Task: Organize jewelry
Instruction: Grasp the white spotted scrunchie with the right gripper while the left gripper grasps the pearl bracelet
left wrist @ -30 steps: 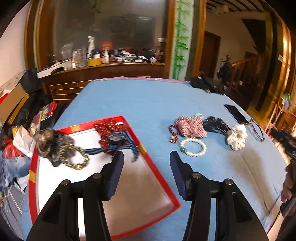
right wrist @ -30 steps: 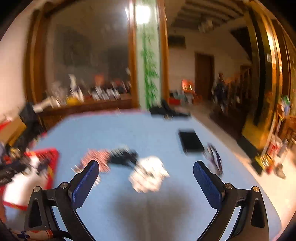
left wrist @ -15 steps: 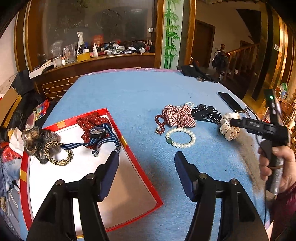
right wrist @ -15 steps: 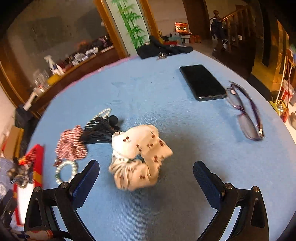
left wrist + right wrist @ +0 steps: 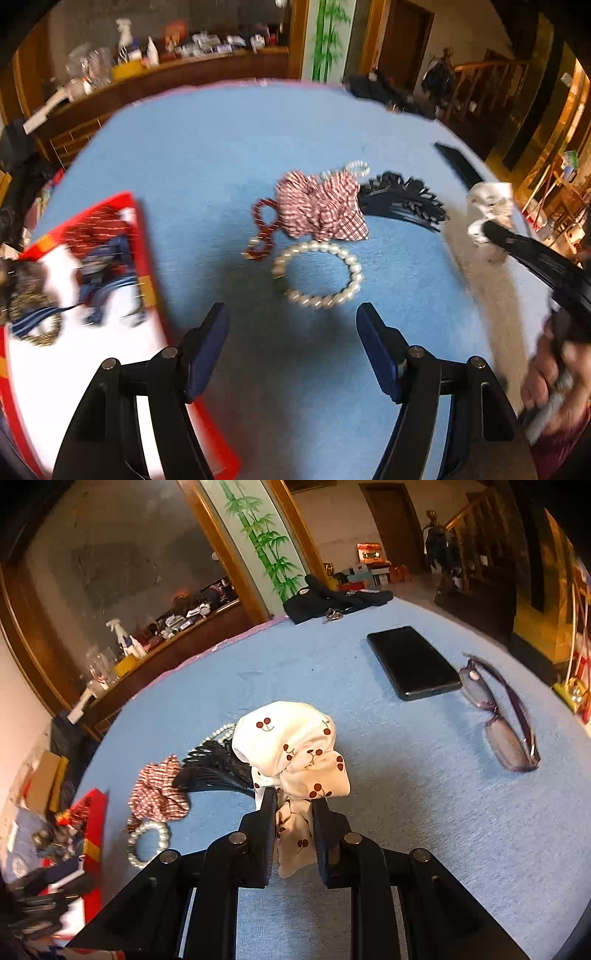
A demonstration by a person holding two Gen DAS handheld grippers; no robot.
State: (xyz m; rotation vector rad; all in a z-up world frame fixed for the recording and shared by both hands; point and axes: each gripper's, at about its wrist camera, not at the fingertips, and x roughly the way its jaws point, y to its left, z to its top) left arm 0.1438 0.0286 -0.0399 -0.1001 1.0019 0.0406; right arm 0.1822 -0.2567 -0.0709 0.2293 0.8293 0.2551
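My right gripper is shut on the white cherry-print scrunchie, which also shows in the left wrist view. My left gripper is open and empty, just before the pearl bracelet on the blue table. Behind the bracelet lie a red checked scrunchie, a red bead bracelet and a black hair clip. The red-rimmed tray at the left holds several pieces.
A black phone and purple glasses lie on the table to the right of the scrunchie. Dark cloth with keys sits at the far edge. A cluttered wooden counter stands behind the table.
My right gripper has moved in and closed on the cherry-print scrunchie. My left gripper has moved right, from over the tray toward the pearl bracelet.
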